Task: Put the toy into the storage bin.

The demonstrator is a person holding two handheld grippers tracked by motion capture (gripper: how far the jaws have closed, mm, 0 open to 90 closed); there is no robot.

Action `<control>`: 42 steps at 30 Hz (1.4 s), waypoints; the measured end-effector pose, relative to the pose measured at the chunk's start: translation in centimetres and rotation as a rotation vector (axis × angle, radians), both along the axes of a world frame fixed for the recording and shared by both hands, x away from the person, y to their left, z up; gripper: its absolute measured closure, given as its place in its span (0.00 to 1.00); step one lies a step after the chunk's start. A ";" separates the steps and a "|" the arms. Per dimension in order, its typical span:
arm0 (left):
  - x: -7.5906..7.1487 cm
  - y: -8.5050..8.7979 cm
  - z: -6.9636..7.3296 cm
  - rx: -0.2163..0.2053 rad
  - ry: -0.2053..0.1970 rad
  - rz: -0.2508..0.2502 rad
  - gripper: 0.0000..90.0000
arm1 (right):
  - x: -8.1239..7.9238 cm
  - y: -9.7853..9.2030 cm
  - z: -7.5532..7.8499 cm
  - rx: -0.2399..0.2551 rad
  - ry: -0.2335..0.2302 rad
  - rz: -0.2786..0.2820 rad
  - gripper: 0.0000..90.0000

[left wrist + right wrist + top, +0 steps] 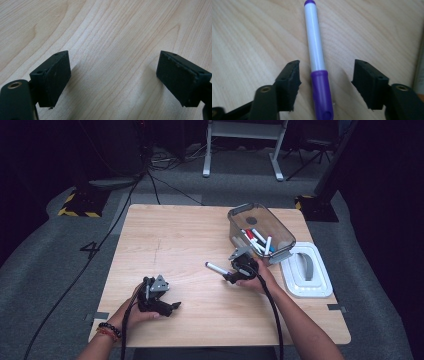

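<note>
Marker [317, 65], white-bodied with a purple cap, lay on the wooden table [175, 240] between the spread jaws of the right gripper [325, 75], neither pad touching it, just left of the clear bin [260, 232] of markers. Nearer the front edge, the left gripper [113, 75] stood parted over bare wood. Grey carpet surrounded the table.

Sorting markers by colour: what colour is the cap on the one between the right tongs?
Purple cap, clearest in the right gripper view.
</note>
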State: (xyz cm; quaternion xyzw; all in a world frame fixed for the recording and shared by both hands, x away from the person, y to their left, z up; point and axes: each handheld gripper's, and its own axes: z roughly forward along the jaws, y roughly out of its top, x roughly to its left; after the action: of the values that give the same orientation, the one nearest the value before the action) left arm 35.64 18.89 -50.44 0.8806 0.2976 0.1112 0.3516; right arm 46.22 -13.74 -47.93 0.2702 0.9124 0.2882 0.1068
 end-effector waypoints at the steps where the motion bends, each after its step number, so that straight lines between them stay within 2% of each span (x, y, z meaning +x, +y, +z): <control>1: 0.0 0.0 0.0 0.000 0.000 0.000 0.14 | -0.2 0.0 -0.1 0.002 0.000 0.002 0.47; 2: 0.0 0.0 0.0 0.000 0.000 0.000 0.14 | -0.3 0.1 -0.2 0.000 -0.002 0.005 0.53; 7: 0.0 0.0 0.0 -0.003 0.000 -0.001 0.14 | -0.9 0.3 -0.3 0.016 0.018 0.056 0.67; 11: 0.0 0.0 0.0 -0.002 0.000 -0.002 0.14 | -1.3 0.1 -0.3 0.023 0.020 0.085 0.81; 17: 0.0 0.0 0.0 -0.002 0.000 -0.001 0.14 | -2.1 0.3 -0.3 0.039 0.008 0.146 0.82; 20: 0.0 0.0 0.0 -0.002 0.001 -0.002 0.14 | -2.5 0.3 0.5 0.053 -0.005 0.166 0.82; 25: 0.0 0.0 0.0 -0.002 0.000 -0.002 0.14 | -3.4 0.2 2.6 0.102 -0.047 0.187 0.82; 30: 0.0 0.0 0.0 -0.001 0.001 0.000 0.14 | -4.4 -0.6 5.4 0.150 -0.091 0.189 0.82; 32: 0.0 0.0 0.0 -0.002 0.001 -0.002 0.14 | -5.1 -1.1 6.9 0.183 -0.090 0.189 0.82; 33: 0.0 0.0 0.0 -0.002 0.001 -0.002 0.14 | -5.1 -1.1 6.9 0.183 -0.090 0.189 0.82; 35: 0.0 0.0 0.0 -0.002 0.000 -0.002 0.14 | -5.6 -1.5 8.3 0.175 -0.119 0.189 0.82; 36: 0.0 0.0 0.0 -0.002 0.000 -0.002 0.14 | -5.8 -2.2 9.7 0.179 -0.145 0.175 0.82; 41: 0.0 0.0 0.0 -0.002 0.000 -0.002 0.14 | -5.5 -4.4 12.8 0.188 -0.201 0.119 0.83; 42: 0.0 0.0 0.0 -0.002 0.001 -0.002 0.14 | -5.3 -5.0 13.5 0.208 -0.200 0.107 0.83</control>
State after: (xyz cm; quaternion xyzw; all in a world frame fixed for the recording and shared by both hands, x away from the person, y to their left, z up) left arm 35.65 18.89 -50.45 0.8805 0.2971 0.1103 0.3527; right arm 40.93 -18.71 -34.42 0.2005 0.8755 0.4122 0.1531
